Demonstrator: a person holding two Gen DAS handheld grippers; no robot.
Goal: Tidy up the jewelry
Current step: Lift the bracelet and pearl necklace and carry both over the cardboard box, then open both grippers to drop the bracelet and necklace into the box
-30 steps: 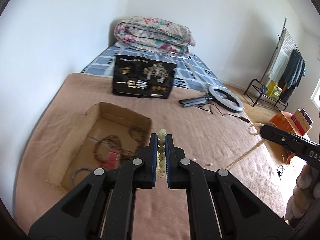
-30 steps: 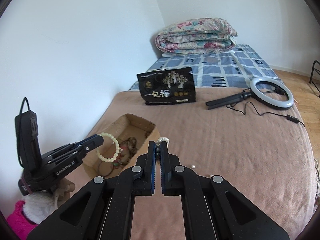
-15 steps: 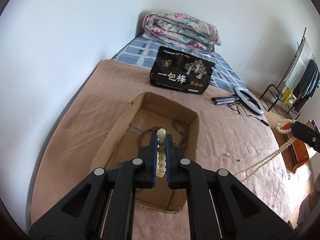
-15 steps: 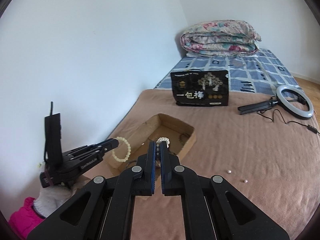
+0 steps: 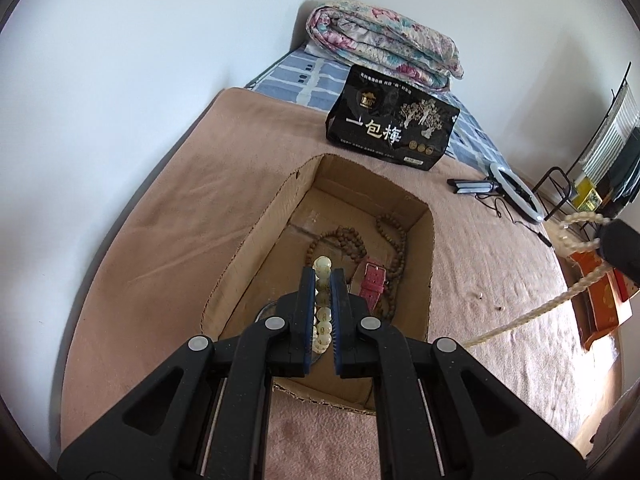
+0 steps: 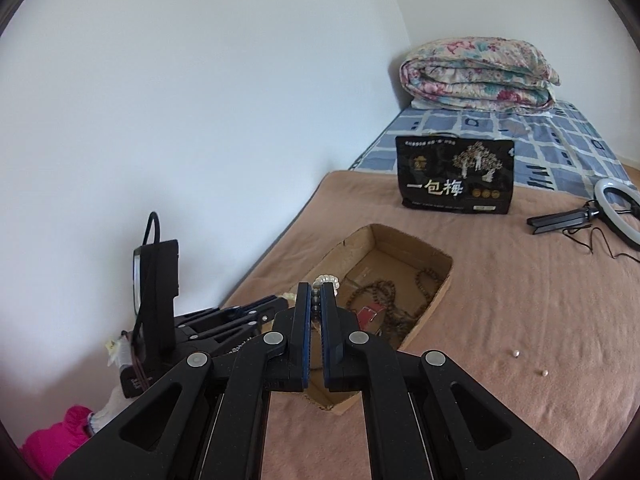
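An open cardboard box (image 5: 256, 236) lies on the brown blanket; it also shows in the right wrist view (image 6: 438, 292). Inside lie brown bead strings (image 5: 340, 238) and a pink watch strap (image 5: 373, 282). My left gripper (image 5: 322, 276) is shut on a pale bead bracelet (image 5: 322, 270) and holds it above the box. My right gripper (image 6: 316, 290) is shut on a pearl necklace (image 6: 328, 280), near the box's near left edge. The necklace hangs as a long strand in the left wrist view (image 5: 568, 292).
A black snack bag (image 5: 390, 124) stands beyond the box. A ring light (image 6: 616, 216) with its cable lies to the right. Two loose pearls (image 6: 516, 354) sit on the blanket. A folded quilt (image 5: 384, 44) lies at the head of the bed. The wall runs along the left.
Both grippers have moved left toward the box. The left gripper now hovers over the box's inside with the bracelet. The right gripper has come up beside it.
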